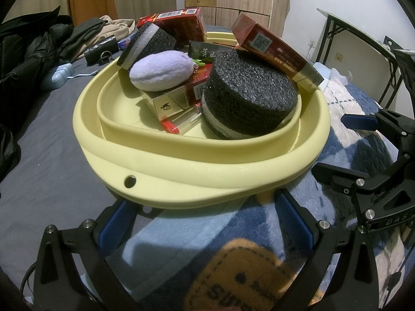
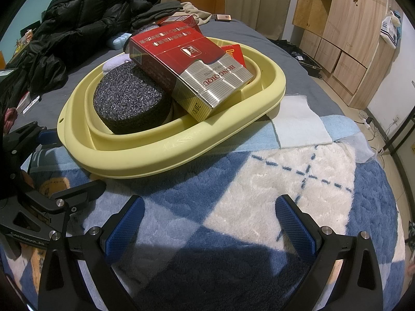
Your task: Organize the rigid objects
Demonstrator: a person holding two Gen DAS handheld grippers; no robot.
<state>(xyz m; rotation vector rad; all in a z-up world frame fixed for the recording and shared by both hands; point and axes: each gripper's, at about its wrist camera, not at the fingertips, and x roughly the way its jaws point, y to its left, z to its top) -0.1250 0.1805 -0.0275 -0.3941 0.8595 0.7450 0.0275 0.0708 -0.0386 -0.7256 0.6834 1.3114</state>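
Honestly, with both your left gripper (image 1: pixel 205 223) and right gripper (image 2: pixel 210 223) spread wide and empty, watch that red carton (image 2: pixel 190 68) perched atop the yellow basin (image 2: pixel 181 153)'s pile, since nudging the rim could tip it out.

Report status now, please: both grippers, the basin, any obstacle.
Left gripper open, empty, at the yellow basin rim. Right gripper open, empty, over the blanket. Basin piled: boxes, foam discs. Nothing in the way.

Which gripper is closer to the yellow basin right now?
Left. The left gripper sits right at the yellow basin rim; the right gripper is open over the blanket, farther back.
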